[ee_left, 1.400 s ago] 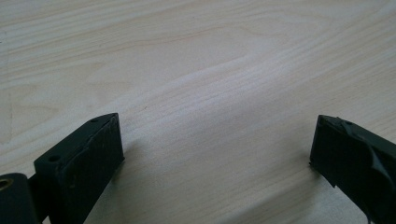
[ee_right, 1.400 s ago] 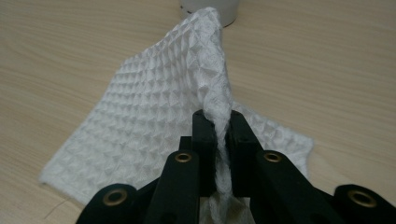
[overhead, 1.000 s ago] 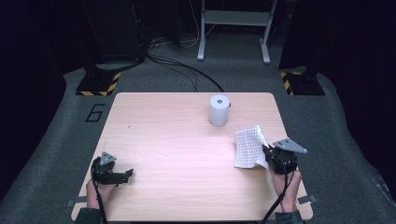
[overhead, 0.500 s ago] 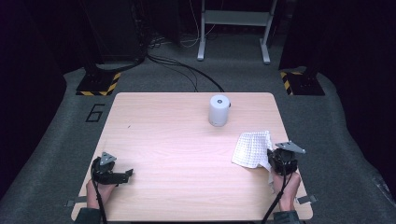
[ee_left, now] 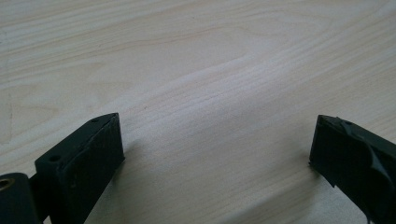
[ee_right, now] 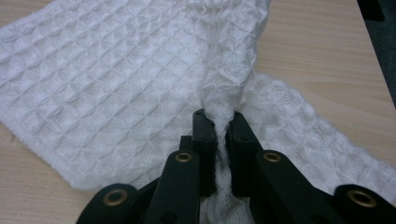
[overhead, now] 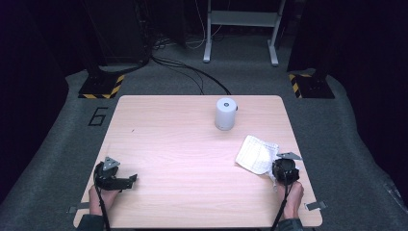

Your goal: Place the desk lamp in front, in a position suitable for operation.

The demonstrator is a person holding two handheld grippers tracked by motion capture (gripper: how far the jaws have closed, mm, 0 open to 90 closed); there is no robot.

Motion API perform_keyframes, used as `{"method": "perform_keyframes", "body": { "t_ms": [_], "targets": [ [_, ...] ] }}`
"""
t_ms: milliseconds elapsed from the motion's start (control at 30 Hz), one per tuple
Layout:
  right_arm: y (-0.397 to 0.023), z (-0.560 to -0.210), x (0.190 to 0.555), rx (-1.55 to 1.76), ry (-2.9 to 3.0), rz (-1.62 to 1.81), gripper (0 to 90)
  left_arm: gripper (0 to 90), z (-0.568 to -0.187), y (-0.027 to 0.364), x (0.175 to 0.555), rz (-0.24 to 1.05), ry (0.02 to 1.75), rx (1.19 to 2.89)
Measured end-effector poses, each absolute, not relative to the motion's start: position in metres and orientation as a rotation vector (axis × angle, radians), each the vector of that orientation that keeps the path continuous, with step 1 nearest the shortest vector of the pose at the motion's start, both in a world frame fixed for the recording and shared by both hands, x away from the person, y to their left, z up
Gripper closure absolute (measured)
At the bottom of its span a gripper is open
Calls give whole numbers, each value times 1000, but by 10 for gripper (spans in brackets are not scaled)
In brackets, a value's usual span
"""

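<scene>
Table scene w/ two hand-held grippers, high view plus both gripper views. Right gripper (overhead: 275,162) sits at the table's right-front edge, jaws pinched almost fully together on a bunched fold of the white waffle-weave cloth (overhead: 257,154); in the right gripper view the cloth (ee_right: 116,88) is squeezed into a narrow ridge between the two black pads, the rest fanning out to either side and ahead. Gripping a gathered pleat rather than a flat edge likely gives the pads enough thickness to bite, so the fabric cannot slip out. Most of the cloth lies spread on the table (overhead: 183,144) just left of and beyond the gripper, one strip trailing to the right of the jaws toward the table edge; the pinched part seems lifted slightly off the wood, though how far cannot be told. Left gripper (overhead: 132,179) rests low at the table's left-front corner, well apart from the cloth; in the left gripper view its jaws stand wide apart w/ bare wood grain between them, holding nothing. Probably parked there to stay clear while the right hand works alone. White cylinder (overhead: 225,113) stands upright near the table's far-middle, behind the cloth and apart from it, untouched. Judged step: cloth being laid or dragged flat on the table; release not yet done.
</scene>
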State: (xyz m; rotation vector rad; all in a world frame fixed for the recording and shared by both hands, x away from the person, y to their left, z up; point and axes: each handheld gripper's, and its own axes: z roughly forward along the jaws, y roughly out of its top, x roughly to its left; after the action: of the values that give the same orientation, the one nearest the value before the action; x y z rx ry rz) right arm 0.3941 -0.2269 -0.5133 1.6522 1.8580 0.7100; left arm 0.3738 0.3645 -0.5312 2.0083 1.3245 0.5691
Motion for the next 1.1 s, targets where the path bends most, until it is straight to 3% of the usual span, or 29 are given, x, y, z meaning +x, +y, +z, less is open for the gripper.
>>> {"method": "perform_keyframes", "body": {
  "t_ms": [200, 533, 667, 967, 1100],
  "targets": [
    [-229, -511, 396, 1674, 1881, 719, 782, 26, -532, 364, 374, 574, 1323, 2004],
    [-239, -485, 389, 1636, 1867, 817, 321, 26, -531, 365, 374, 572, 1324, 2009],
    [-239, -472, 387, 1605, 1903, 861, 189, 26, -531, 365, 374, 572, 1324, 2008],
    [-224, -453, 391, 1497, 2004, 965, 4, 26, -531, 365, 374, 571, 1323, 2009],
    [-214, -450, 398, 1454, 2042, 995, 0, 26, -531, 364, 374, 571, 1323, 2009]
  ]
}}
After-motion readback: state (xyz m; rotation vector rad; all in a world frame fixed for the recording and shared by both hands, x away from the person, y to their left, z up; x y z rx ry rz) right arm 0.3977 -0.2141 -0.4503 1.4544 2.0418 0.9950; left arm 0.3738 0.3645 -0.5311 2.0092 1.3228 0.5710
